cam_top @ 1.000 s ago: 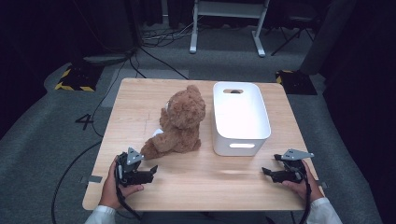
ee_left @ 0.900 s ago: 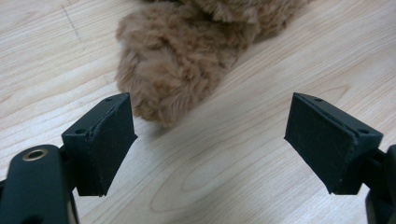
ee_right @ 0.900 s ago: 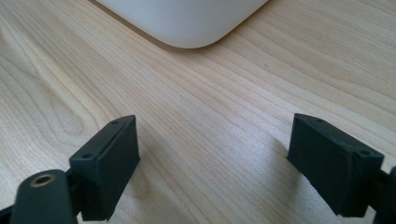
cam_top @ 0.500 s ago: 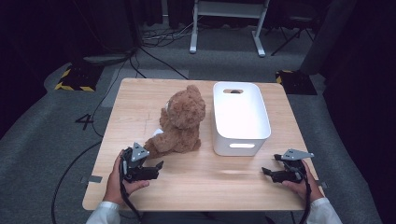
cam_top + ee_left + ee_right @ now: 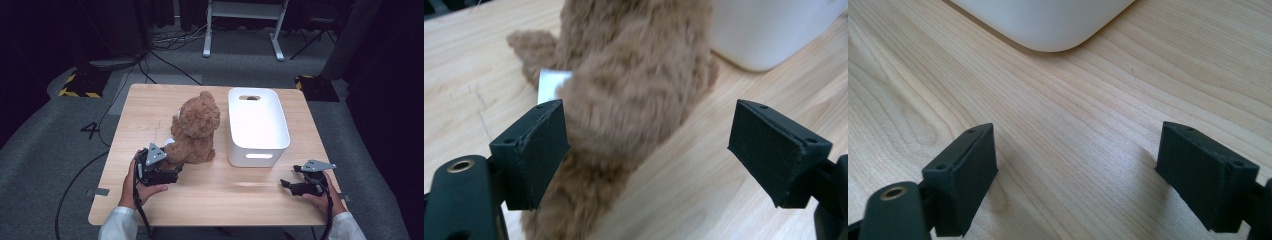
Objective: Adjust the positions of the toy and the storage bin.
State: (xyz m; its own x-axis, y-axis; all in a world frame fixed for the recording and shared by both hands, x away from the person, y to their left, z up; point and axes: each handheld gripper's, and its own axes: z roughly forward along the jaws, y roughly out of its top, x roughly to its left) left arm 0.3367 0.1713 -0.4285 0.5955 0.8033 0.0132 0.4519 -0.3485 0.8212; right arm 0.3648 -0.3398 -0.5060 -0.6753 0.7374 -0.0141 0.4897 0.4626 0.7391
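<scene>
From the high view, a brown teddy bear (image 5: pixel 196 131) sits near the middle of a wooden table (image 5: pixel 150 105), just beside a white plastic bin (image 5: pixel 257 125) that stands to its right. The left gripper (image 5: pixel 170 172), held in a person's left hand (image 5: pixel 137 187), sits at the bear's near left side, its jaws pointing toward the toy's lower body. The right gripper (image 5: pixel 287 186) rests well apart near the table's right front corner, in the right hand (image 5: pixel 325 197), aimed toward the table's middle.

In the left gripper view, the two black jaws stand wide apart and grip nothing; the teddy bear (image 5: pixel 634 100) fills the gap ahead, its fur close to the left-hand jaw, though contact cannot be told. A white tag (image 5: pixel 549 85) shows against the fur, and the white plastic bin (image 5: pixel 769 30) stands behind.

In the right gripper view, the jaws are likewise spread wide over bare wood, holding nothing. A rounded corner of the white plastic bin (image 5: pixel 1048 20) lies ahead, apart from the jaws.
</scene>
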